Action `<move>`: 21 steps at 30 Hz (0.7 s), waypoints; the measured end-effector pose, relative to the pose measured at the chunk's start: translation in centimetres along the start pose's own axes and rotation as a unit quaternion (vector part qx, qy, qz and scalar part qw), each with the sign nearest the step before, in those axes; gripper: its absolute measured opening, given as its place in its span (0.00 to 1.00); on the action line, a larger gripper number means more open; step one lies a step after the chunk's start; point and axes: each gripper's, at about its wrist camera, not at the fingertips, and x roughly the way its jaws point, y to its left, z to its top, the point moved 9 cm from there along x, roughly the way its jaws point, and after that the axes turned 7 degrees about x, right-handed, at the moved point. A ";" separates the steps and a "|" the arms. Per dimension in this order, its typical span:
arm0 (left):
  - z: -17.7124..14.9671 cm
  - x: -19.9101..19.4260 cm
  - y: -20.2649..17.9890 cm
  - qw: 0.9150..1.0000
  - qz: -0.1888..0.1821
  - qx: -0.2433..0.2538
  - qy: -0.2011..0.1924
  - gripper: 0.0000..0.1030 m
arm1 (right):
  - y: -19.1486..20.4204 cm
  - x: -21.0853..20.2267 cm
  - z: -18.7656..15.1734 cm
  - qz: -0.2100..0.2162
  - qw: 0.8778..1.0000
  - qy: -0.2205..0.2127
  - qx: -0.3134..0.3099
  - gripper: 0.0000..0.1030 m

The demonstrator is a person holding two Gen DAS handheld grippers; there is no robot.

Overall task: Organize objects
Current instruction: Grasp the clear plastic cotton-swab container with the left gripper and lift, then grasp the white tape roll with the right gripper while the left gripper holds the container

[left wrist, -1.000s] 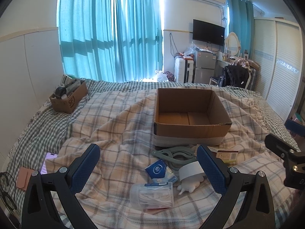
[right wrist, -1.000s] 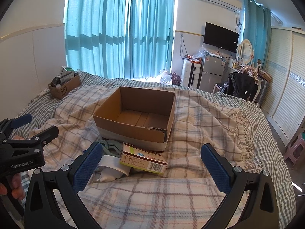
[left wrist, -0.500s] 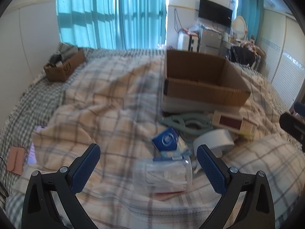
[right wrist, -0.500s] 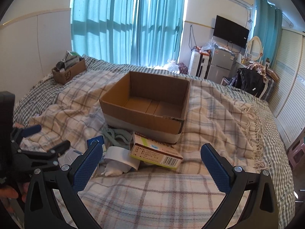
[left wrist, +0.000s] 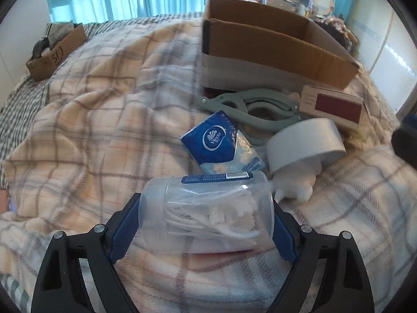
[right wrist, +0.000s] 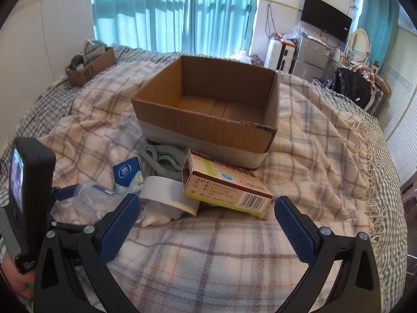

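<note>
My left gripper (left wrist: 206,224) is open, with its blue pads on both sides of a clear plastic jar of white cotton swabs (left wrist: 208,208) that lies on the plaid blanket; contact is not certain. Behind the jar lie a blue tissue pack (left wrist: 213,140), a white tape roll (left wrist: 305,140), grey-green hangers (left wrist: 250,104) and a medicine box (left wrist: 331,103). The open cardboard box (left wrist: 273,49) stands beyond. My right gripper (right wrist: 206,224) is open and empty, just short of the medicine box (right wrist: 224,187), with the cardboard box (right wrist: 208,120) behind it.
A small brown box (right wrist: 88,67) of items sits at the bed's far left. The left gripper's body (right wrist: 28,182) shows at the left edge of the right wrist view. A fringed blanket edge (right wrist: 370,161) runs along the right.
My left gripper has dropped forward and down onto the clear jar, which now sits between its pads. My right gripper has moved closer to the medicine box.
</note>
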 end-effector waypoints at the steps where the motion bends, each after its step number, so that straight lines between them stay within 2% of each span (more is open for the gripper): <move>1: 0.1 -0.4 0.3 1.000 -0.003 -0.006 -0.005 0.87 | 0.2 0.3 -0.2 -0.011 1.000 0.006 -0.008 1.00; 4: 1.3 -3.2 2.1 0.998 0.030 -0.018 -0.043 0.87 | 0.9 1.0 -0.6 -0.023 0.999 0.024 -0.028 1.00; 8: 3.0 -5.4 4.5 0.995 0.059 -0.012 -0.082 0.87 | 2.6 3.2 -1.3 -0.004 0.997 0.069 -0.025 1.00; 10: 3.0 -5.2 5.8 0.994 0.067 -0.021 -0.080 0.87 | 3.5 4.7 -1.8 0.017 0.995 0.096 -0.014 1.00; 12: 2.4 -4.4 6.3 0.996 0.047 -0.040 -0.072 0.87 | 4.2 6.2 -2.0 0.035 0.993 0.116 0.005 1.00; 21: 1.5 -2.7 6.3 0.997 0.036 -0.040 -0.052 0.87 | 4.1 10.6 -1.0 -0.001 0.991 0.124 0.044 1.00</move>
